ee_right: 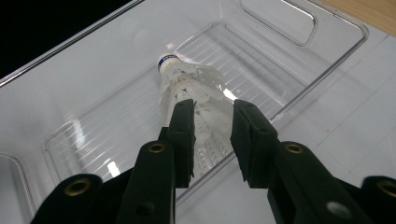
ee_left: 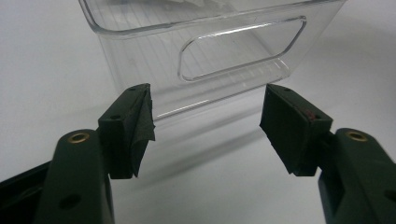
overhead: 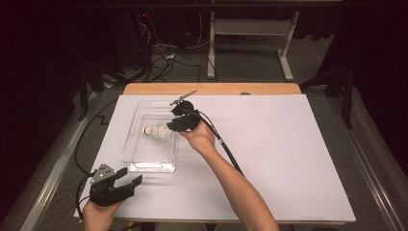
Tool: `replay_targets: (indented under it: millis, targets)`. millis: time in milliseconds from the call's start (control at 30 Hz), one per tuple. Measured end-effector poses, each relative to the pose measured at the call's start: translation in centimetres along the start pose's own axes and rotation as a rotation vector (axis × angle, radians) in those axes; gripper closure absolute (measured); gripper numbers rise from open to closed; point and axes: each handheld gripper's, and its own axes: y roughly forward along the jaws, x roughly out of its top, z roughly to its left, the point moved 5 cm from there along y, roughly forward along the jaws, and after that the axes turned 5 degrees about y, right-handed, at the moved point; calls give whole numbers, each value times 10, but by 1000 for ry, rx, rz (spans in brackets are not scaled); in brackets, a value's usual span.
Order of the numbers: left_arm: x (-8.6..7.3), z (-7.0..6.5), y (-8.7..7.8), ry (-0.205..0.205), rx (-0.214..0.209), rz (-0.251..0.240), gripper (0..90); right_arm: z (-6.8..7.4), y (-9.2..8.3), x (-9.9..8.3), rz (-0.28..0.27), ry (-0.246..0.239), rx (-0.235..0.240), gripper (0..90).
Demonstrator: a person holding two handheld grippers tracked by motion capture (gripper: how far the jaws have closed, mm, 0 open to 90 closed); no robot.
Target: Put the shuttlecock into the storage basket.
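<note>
High view shows us a clear plastic bin [overhead: 150, 161] lying on the white sheet [overhead: 269, 159] that covers the table, and we use this bin as our landmark. Inside the bin, near its middle, lies a small clear bottle [overhead: 159, 132] with a white cap, on its side, the cap pointing to the bin's left wall.

The right gripper [overhead: 179, 126] comes over the bin's right wall, and its jaws stand on both sides of the bottle's body. In the right gripper view we see the same bottle [ee_right: 194, 100] between the two black pads [ee_right: 184, 135], which lie against its sides, so we read this gripper [ee_right: 210, 135] as closed on the bottle. The bottle's lower part is over the bin's near wall in this view, and the cap points away, toward the ribbed floor of the bin [ee_right: 280, 79]. If the bottle rests on the floor or is a little lifted, we cannot tell.

The left gripper [overhead: 130, 180] is outside the bin, just in front of its near short wall, low on the sheet. In the left gripper view its jaws stand wide apart with nothing between them [ee_left: 205, 128], and they face the bin's handle cut-out [ee_left: 243, 51] without touching it.
</note>
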Motion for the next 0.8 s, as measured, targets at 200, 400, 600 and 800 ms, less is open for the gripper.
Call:
replay_targets:
  millis: [200,400,600,800]
  targets:
    - [0,0,0,-2,0,-2,351,-4,-7,-1,-14,-4,-3,701]
    - [0,-1,0,-1,0,-3,351,-7,-10,-3,-23,-5,-9,699]
    - [0,0,0,-4,0,-5,351,-14,-15,-7,-38,2,-23,690]
    - [0,-1,-1,0,1,-4,351,-20,-21,-11,-47,20,-35,683]
